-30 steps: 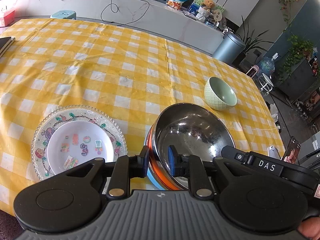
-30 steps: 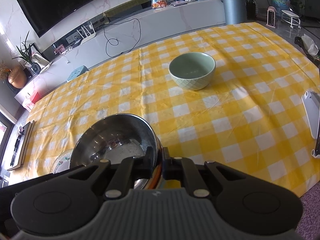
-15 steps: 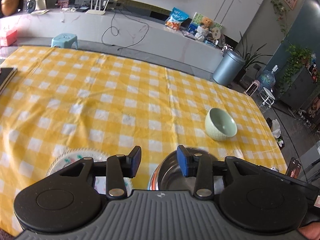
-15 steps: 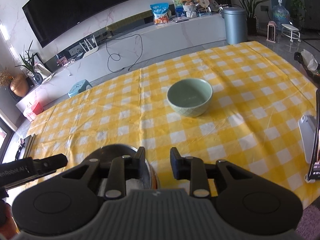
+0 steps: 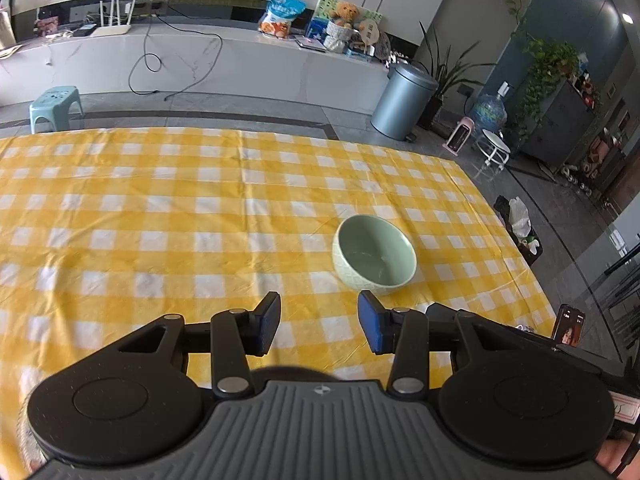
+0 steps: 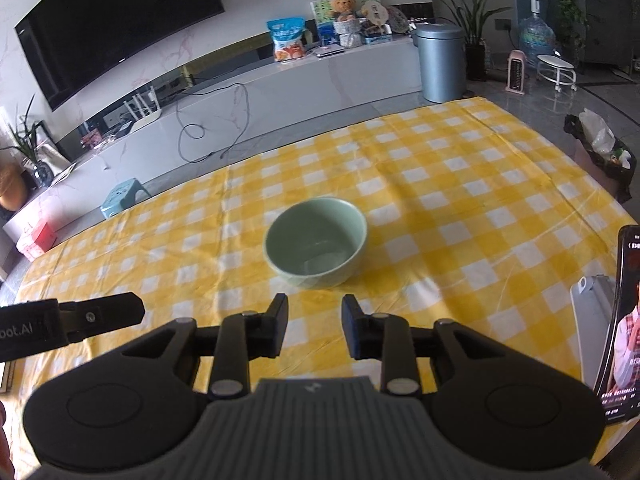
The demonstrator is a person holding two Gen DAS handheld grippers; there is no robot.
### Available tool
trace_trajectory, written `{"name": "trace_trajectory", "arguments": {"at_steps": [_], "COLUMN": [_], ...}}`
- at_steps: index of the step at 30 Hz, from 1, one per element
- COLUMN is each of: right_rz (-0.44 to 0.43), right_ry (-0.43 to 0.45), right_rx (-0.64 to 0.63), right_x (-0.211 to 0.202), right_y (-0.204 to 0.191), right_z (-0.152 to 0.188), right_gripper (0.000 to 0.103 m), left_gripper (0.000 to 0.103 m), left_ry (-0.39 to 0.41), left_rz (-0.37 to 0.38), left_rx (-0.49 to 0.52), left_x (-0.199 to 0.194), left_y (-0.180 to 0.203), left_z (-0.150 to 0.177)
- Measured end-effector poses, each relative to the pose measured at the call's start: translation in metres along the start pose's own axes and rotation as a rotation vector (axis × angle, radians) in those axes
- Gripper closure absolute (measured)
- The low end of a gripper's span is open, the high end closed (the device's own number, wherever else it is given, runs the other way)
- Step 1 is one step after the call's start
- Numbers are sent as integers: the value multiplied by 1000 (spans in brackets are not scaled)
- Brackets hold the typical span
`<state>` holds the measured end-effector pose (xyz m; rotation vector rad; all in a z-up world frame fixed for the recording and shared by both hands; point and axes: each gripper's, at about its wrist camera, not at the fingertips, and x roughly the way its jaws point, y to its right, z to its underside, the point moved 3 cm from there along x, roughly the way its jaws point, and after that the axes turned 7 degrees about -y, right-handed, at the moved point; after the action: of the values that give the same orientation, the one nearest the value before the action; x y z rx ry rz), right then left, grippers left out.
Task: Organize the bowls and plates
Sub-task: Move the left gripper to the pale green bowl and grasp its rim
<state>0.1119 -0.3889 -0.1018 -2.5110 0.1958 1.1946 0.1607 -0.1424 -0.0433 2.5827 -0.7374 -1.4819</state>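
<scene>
Both grippers free, green bowl next.

The left hand-held gripper (image 5: 319,322) has just been opening and stands wide with nothing between its jaws; the right hand-held gripper (image 6: 314,330) has also just parted, narrower, empty. The bowl (image 6: 316,253) sits upright just ahead of both on the bench (image 6: 460,216), near its right side. Fetching it likely calls for a rim grasp; a phone (image 6: 618,356) stands close on the right, while bare cloth lies left.
</scene>
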Motion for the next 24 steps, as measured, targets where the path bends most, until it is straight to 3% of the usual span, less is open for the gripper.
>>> {"name": "trace_trajectory", "arguments": {"at_steps": [11,17,22,24], "right_rz": [48,49,46,41], "right_ry": [-9,-64,-105,-117], "right_rx": [60,94,143,150], "right_x": [39,72,97,104], "right_y": [31,33,36,36], "right_z": [-40,-52,-51,-50], "right_gripper": [72,72,74,80], "left_gripper": [49,52,53,55], "left_ry": [-123,-178,-196,-206], "left_rz": [29,-23,-21,-37], "left_rx": [41,52,-1,9], "left_x": [69,110,132,140], "left_y": [21,25,14,14], "left_z": [-39,-55,-61,-63]}}
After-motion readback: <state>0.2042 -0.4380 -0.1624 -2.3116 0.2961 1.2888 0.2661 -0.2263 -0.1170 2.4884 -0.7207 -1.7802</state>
